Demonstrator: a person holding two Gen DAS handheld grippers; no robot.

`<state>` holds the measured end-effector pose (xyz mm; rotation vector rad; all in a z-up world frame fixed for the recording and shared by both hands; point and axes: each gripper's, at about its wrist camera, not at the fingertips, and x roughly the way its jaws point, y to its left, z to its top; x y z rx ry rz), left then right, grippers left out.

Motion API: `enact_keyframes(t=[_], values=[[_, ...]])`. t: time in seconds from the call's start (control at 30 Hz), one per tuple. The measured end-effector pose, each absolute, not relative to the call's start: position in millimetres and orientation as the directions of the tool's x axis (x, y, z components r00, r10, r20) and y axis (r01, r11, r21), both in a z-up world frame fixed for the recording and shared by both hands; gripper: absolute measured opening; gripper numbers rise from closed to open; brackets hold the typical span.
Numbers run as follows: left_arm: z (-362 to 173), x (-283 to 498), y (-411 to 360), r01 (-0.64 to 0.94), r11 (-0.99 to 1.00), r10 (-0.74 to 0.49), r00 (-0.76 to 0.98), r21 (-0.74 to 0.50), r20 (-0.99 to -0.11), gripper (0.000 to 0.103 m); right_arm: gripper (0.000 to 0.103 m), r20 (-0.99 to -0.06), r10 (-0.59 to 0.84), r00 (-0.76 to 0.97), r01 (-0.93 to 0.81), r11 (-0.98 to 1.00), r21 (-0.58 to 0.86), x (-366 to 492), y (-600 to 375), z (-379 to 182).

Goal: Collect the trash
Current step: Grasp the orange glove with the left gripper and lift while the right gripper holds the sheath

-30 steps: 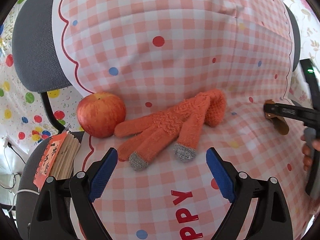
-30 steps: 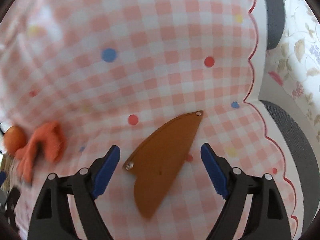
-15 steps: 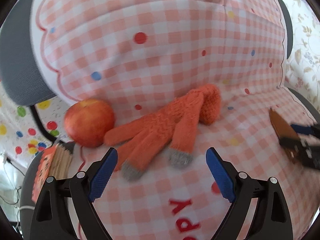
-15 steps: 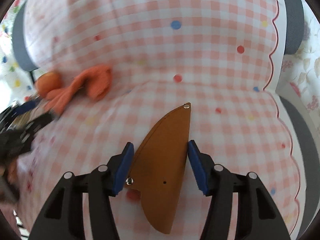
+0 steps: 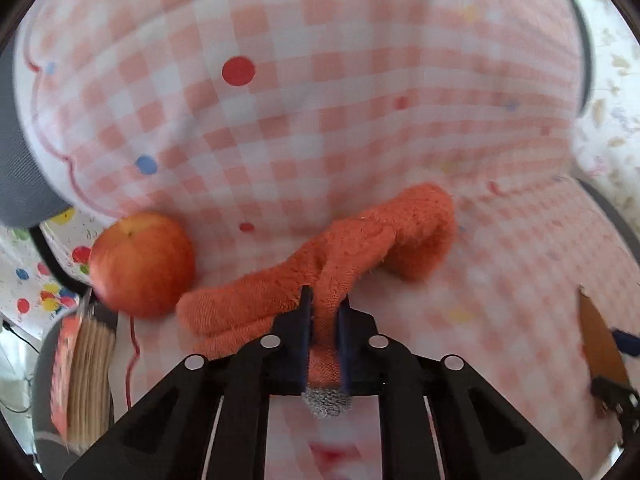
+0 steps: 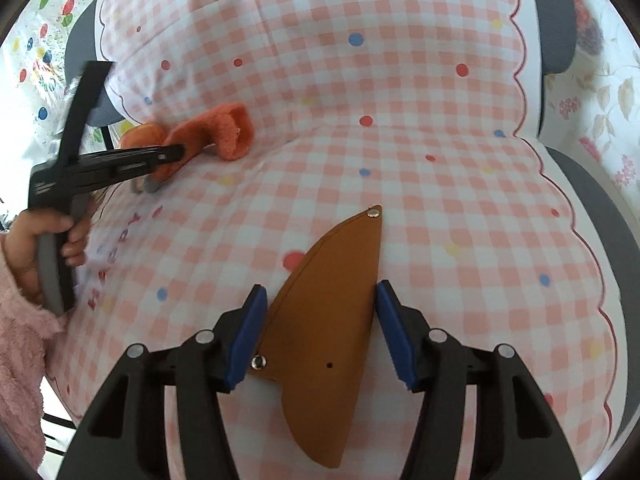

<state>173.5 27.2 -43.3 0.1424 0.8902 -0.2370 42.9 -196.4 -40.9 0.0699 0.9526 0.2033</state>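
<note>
An orange knit glove (image 5: 352, 248) with grey fingertips lies on the pink checked cloth (image 5: 320, 100). My left gripper (image 5: 323, 320) is shut on one of its fingers; the grey tip pokes out behind the pads. A red apple (image 5: 142, 262) sits just left of the glove. A brown leather sheath (image 6: 332, 320) with metal rivets lies between the blue pads of my right gripper (image 6: 318, 320), which is closed against its two edges. The sheath also shows in the left wrist view (image 5: 600, 336). The left gripper and the glove (image 6: 216, 128) show at the left of the right wrist view.
A stack of wooden sticks with an orange paper band (image 5: 86, 372) sits at the cloth's left edge, below the apple. Grey chair backs (image 6: 552, 16) rise behind the cloth. Floral fabric (image 6: 600, 92) is on the right and spotted fabric (image 6: 36, 40) on the left.
My left gripper moved forward and closed on a glove finger. My right gripper closed in on the brown sheath and now touches both its edges.
</note>
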Motion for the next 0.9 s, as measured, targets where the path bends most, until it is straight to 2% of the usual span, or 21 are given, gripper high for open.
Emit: enact_keyframes(t=[0.2,0.37,0.43,0.47,0.5,0.53,0.7,0.9], values=[[-28.7,72.2,16.3,0.347,0.935,-0.282,0.601,-0.074,-0.748,0.009,0.056,-0.796,0.218,0.565,-0.148,0.976,0.162,14.5,-211.6,-42.6],[-27.3,17.5,1.0,0.391,0.901,-0.392,0.55,-0.187,-0.738,0.01,0.057,-0.787,0.229,0.574,-0.13,0.973,0.188,-1.1,-216.9,-42.6],[-30.7,7.1,-9.8,0.41,0.893,-0.399,0.527,-0.186,-0.75,0.022,0.061,-0.785,0.231,0.575,-0.123,0.973,0.197,-5.2,-217.4,-41.2],[-30.7,4.0,-13.6,0.414,0.893,-0.392,0.529,-0.174,-0.753,0.029,0.069,-0.781,0.233,0.579,-0.119,0.972,0.201,-7.4,-217.4,-39.8],[-29.2,-1.1,-15.7,0.422,0.894,-0.381,0.538,-0.151,-0.752,0.047,0.074,-0.774,0.239,0.586,-0.12,0.971,0.209,-11.2,-218.2,-37.0],[-27.4,-2.8,-15.4,0.422,0.896,-0.374,0.549,-0.137,-0.747,0.063,0.074,-0.766,0.25,0.592,-0.127,0.968,0.218,-15.4,-218.9,-33.6],[-14.4,-10.1,3.7,0.396,0.906,-0.379,0.599,-0.151,-0.706,0.077,0.074,-0.742,0.259,0.618,-0.122,0.964,0.234,-30.0,-223.4,-24.2],[-27.6,20.9,15.7,0.353,0.912,-0.387,0.565,-0.21,-0.729,0.077,0.074,-0.74,0.229,0.632,-0.108,0.972,0.209,-39.2,-226.2,-21.0]])
